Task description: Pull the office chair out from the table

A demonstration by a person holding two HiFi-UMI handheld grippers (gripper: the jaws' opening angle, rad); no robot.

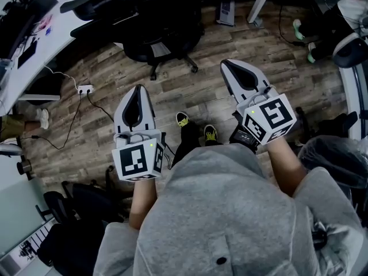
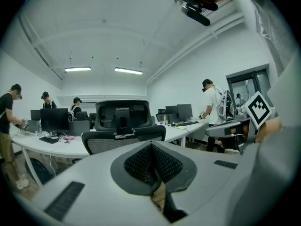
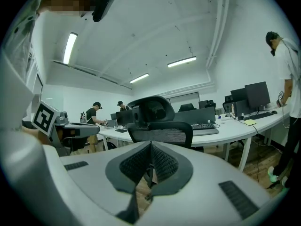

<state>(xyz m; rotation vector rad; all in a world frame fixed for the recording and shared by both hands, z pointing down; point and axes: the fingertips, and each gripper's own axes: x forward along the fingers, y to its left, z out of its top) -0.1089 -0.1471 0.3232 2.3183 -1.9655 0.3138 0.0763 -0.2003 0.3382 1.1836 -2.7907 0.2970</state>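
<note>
A black office chair (image 1: 155, 33) with a mesh back stands tucked under the curved white table (image 1: 69, 22) at the top of the head view, its wheeled base on the wooden floor. Both grippers hover short of it, apart from it. My left gripper (image 1: 138, 89) is shut with nothing in it and points toward the chair's base. My right gripper (image 1: 227, 65) is also shut and empty, to the right of the chair. The left gripper view shows the chair's backrest and headrest (image 2: 123, 121) straight ahead. The right gripper view shows the chair (image 3: 160, 126) straight ahead too, before the table (image 3: 235, 132).
A power strip (image 1: 85, 88) with cables lies on the floor at the left. Another dark chair (image 1: 69, 206) stands at the lower left, and a plastic-covered seat (image 1: 339, 154) at the right. A table leg (image 1: 259, 2) stands right of the chair. People stand at desks beyond.
</note>
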